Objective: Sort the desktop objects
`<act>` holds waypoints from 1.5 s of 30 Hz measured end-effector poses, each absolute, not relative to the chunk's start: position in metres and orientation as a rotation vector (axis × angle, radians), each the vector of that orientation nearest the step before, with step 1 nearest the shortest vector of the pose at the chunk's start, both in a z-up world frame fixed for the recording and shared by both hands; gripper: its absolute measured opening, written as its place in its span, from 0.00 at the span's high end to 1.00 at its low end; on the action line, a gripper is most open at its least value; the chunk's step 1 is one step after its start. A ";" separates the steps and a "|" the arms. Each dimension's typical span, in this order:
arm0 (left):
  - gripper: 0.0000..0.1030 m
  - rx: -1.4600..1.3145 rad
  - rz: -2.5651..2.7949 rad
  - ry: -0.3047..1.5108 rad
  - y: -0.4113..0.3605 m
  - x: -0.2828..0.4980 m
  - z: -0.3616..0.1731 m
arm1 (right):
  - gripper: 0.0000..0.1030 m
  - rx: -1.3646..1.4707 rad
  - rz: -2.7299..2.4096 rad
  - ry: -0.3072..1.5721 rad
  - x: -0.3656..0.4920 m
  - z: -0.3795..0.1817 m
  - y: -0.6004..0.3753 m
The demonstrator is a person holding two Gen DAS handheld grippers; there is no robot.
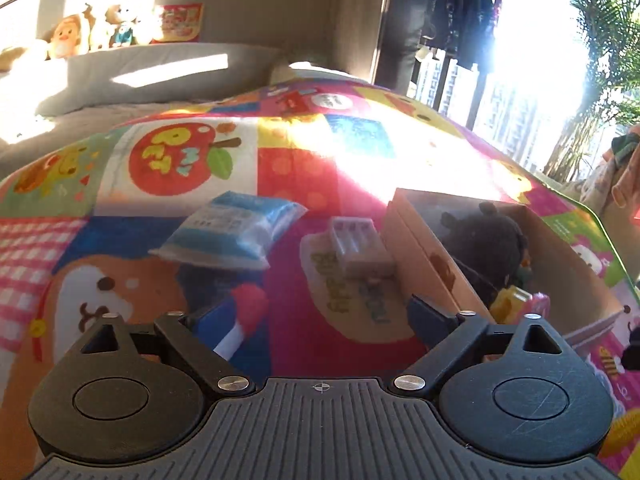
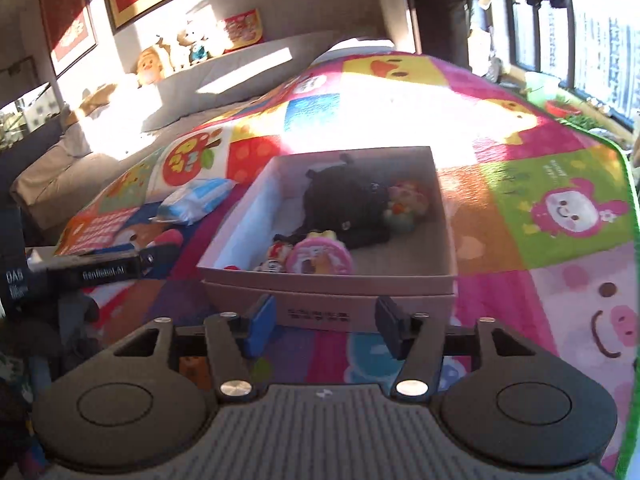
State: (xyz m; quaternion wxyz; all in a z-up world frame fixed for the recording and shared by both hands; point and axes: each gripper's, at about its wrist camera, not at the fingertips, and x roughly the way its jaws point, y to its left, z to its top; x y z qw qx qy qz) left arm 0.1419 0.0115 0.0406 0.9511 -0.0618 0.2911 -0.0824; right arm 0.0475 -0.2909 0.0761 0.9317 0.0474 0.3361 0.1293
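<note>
Both jaws apart, empty. Left gripper (image 1: 316, 320) should straddle the clear plastic ribbed case (image 1: 360, 248) touching the tan cardboard box (image 1: 420, 256) wall; right gripper (image 2: 324, 326) stays clear.

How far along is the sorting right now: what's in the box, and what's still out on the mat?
Done: the cardboard box already holds a black plush, a pink round toy and a few small figures. In hand: nothing; the left gripper and right gripper are both open and empty. Left: the blue-and-white packet and the clear plastic case are on the mat beside the box.
</note>
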 end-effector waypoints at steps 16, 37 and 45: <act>0.25 -0.069 -0.239 0.697 -0.012 0.222 0.011 | 0.25 0.335 0.093 0.639 0.033 0.010 -0.341; 0.46 0.032 -0.261 0.704 -0.030 0.207 0.009 | 0.18 0.329 0.121 0.650 0.037 0.005 -0.338; 0.46 0.051 -0.430 0.737 -0.030 0.065 0.013 | 0.15 0.342 0.075 0.612 0.043 0.020 -0.350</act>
